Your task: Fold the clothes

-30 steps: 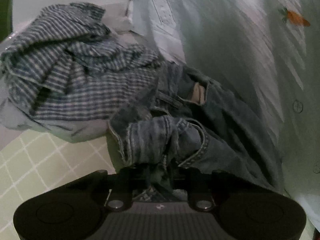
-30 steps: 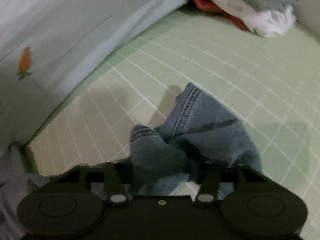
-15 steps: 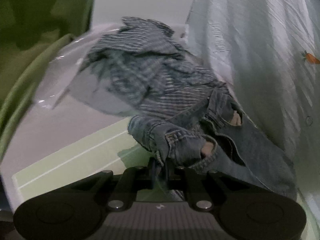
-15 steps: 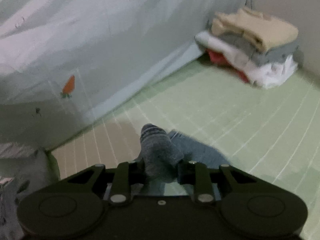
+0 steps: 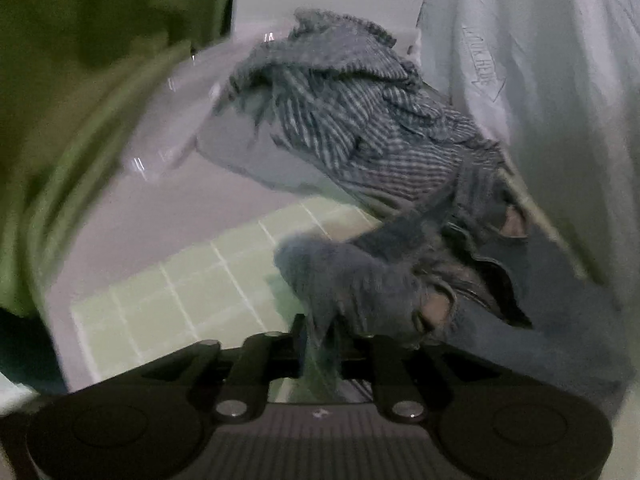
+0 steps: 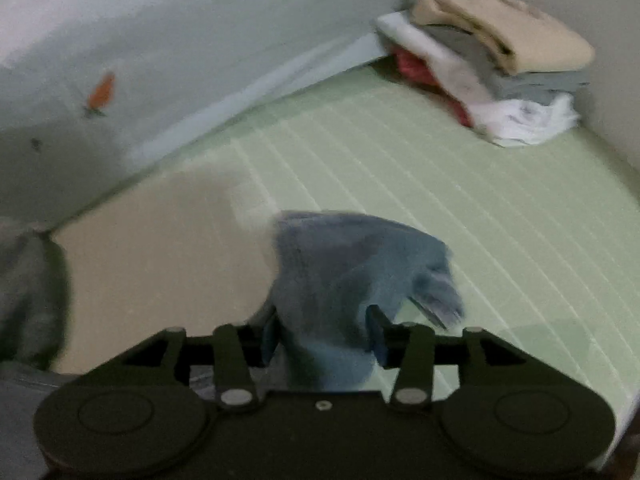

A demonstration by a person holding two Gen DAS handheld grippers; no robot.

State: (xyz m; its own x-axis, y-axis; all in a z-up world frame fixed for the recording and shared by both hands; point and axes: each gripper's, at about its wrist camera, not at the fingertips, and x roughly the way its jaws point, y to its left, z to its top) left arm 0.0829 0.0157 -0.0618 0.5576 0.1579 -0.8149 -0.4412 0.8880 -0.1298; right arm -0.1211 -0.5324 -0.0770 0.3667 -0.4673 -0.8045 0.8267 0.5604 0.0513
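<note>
My left gripper [image 5: 322, 334] has its fingers pinched tight on a bunched edge of the jeans [image 5: 492, 280], which trail away toward two o'clock, their waistband gaping, against the pale blue sheet [image 5: 552, 80]. Just beyond them, at about twelve o'clock, a blue checked shirt [image 5: 360, 128] lies crumpled in a heap, touching the denim. Green gridded bedding [image 5: 180, 292] shows at nine o'clock beneath.

My right gripper [image 6: 326, 334] is clamped on another fold of the jeans [image 6: 352, 272], the cloth bulging up between the fingers; the frame is blurred, so which part of the garment it is I cannot say. At two o'clock, well apart, a stack of folded clothes [image 6: 500, 52] rests on the green bedding [image 6: 460, 200], and a carrot print [image 6: 102, 90] marks the sheet [image 6: 220, 40] at ten o'clock.
</note>
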